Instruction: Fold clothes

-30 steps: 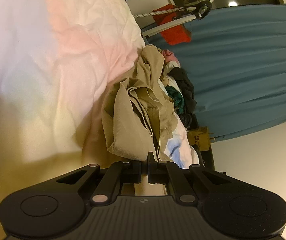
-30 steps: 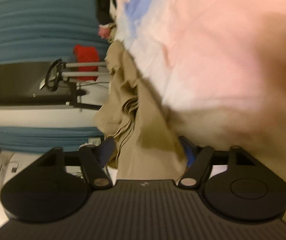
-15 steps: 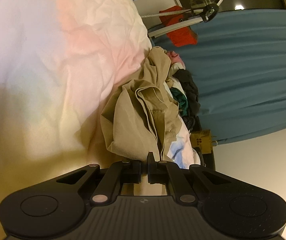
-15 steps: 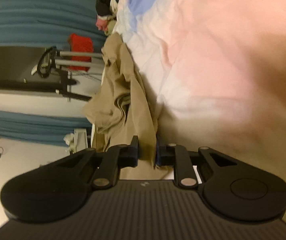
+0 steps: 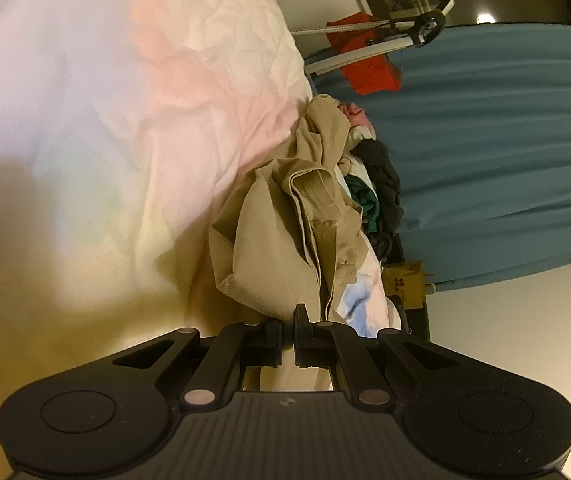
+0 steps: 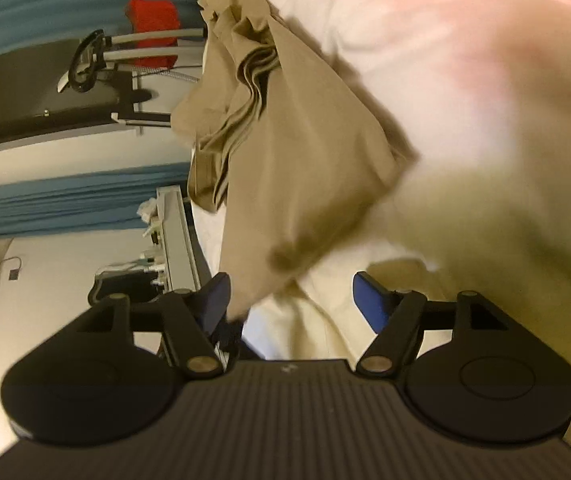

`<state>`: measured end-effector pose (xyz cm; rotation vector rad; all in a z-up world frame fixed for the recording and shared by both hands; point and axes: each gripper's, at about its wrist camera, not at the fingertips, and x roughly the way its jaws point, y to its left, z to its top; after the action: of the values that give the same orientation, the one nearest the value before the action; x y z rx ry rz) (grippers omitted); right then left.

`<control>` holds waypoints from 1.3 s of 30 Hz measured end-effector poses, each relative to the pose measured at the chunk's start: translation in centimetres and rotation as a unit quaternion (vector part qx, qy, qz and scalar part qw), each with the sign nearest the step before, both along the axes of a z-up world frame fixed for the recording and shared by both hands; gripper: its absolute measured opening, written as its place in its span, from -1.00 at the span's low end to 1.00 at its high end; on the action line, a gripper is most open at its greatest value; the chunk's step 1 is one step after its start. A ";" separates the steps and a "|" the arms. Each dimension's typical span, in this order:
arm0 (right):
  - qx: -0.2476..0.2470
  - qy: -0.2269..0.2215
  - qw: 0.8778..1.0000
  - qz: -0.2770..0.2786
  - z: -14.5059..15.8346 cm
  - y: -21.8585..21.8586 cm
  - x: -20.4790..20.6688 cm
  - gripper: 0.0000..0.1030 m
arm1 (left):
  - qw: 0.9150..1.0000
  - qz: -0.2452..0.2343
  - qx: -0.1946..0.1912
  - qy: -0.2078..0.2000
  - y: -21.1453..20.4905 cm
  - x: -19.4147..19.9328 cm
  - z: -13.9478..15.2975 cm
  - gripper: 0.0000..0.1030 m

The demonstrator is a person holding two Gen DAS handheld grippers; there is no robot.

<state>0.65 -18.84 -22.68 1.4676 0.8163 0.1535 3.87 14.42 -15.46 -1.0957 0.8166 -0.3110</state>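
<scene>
A crumpled khaki garment (image 5: 277, 248) lies bunched on the white and pink bed sheet (image 5: 125, 100). My left gripper (image 5: 288, 320) is shut on the garment's near edge, with fabric pinched between the black fingers. In the right wrist view the same khaki garment (image 6: 305, 160) hangs in folds over the sheet (image 6: 465, 60). My right gripper (image 6: 291, 300) is open, its blue pads wide apart. A corner of the cloth drops down beside the left pad (image 6: 217, 300). Between the pads, cream sheet shows.
A pile of dark, green and pink clothes (image 5: 381, 184) sits behind the garment at the bed's edge. Teal curtains (image 5: 485, 140), a red cloth (image 5: 365, 68) on a metal frame (image 6: 97, 64), a cardboard box (image 5: 405, 284) and a cluttered shelf (image 6: 173, 240) stand beyond.
My right gripper went from open to shut on the khaki cloth half a second ago and has now opened wide again. The left gripper stayed shut on the garment.
</scene>
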 end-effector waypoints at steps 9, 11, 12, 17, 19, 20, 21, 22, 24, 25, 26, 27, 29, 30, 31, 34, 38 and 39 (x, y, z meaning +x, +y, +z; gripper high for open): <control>-0.107 -0.035 0.990 -0.091 1.2 -3.3 -0.3 -0.77 | 0.999 0.009 -0.001 -0.033 -0.5 -0.1 0.6 -0.91; -0.123 -0.052 0.987 -0.087 2.3 -3.2 -0.1 -0.82 | 0.999 0.007 -0.001 -0.040 -0.4 -0.5 1.0 -0.91; -0.131 -0.062 0.986 -0.087 2.8 -3.1 -0.2 -0.84 | 0.999 0.007 0.000 -0.043 -0.3 -0.7 1.2 -0.91; -0.149 -0.106 0.979 -0.088 5.8 -3.7 -2.0 -0.86 | 0.997 0.000 0.007 -0.074 -0.1 -2.6 3.2 -0.92; -0.161 -0.118 0.977 -0.081 7.0 -3.7 -3.2 -0.86 | 0.995 -0.007 0.014 -0.098 -0.1 -4.0 4.4 -0.92; -0.168 -0.123 0.975 -0.077 7.6 -3.8 -3.9 -0.86 | 0.994 -0.010 0.018 -0.108 -0.1 -4.9 5.0 -0.92; -0.173 -0.129 0.974 -0.074 8.2 -3.8 -4.7 -0.86 | 0.994 -0.013 0.020 -0.111 0.0 -5.9 5.3 -0.92; -0.174 -0.132 0.973 -0.073 8.6 -4.0 -5.8 -0.86 | 0.994 -0.016 0.016 -0.108 0.1 -7.1 5.5 -0.92; -0.178 -0.138 0.972 -0.066 9.6 -4.2 -8.0 -0.86 | 0.994 -0.023 0.011 -0.104 0.4 -9.6 6.1 -0.92; -0.178 -0.144 0.971 -0.062 10.1 -4.0 -9.5 -0.86 | 0.994 -0.026 0.016 -0.109 0.5 -11.1 6.7 -0.92; -0.178 -0.150 0.971 -0.058 10.6 -3.9 -10.9 -0.86 | 0.993 -0.029 0.022 -0.114 0.6 -12.7 7.3 -0.92; -0.178 -0.156 0.970 -0.054 11.2 -3.8 -12.3 -0.86 | 0.993 -0.032 0.024 -0.115 0.7 -14.0 7.7 -0.92; -0.189 -0.164 0.967 -0.056 11.9 -3.7 -15.4 -0.86 | 0.994 -0.035 0.021 -0.106 0.6 -15.8 7.9 -0.92; -0.195 -0.168 0.965 -0.058 12.3 -3.7 -16.9 -0.86 | 0.994 -0.036 0.020 -0.101 0.6 -16.7 8.0 -0.92; -0.200 -0.169 0.963 -0.062 12.5 -3.6 -17.8 -0.86 | 0.994 -0.038 0.019 -0.097 0.6 -17.6 8.1 -0.92; -0.211 -0.172 0.959 -0.073 12.9 -3.5 -19.7 -0.86 | 0.995 -0.043 0.014 -0.083 0.6 -20.4 8.5 -0.92; -0.212 -0.173 0.959 -0.080 13.4 -4.0 -17.0 -0.86 | 0.996 -0.047 0.018 -0.079 0.1 -17.7 9.2 -0.91; -0.208 -0.170 0.960 -0.083 13.5 -4.4 -15.6 -0.86 | 0.996 -0.049 0.020 -0.078 -0.2 -16.2 9.4 -0.91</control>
<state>-14.93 -23.23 -9.21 1.0651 0.4105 0.0970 -12.33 14.19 -6.02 -0.9833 0.7357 -0.4540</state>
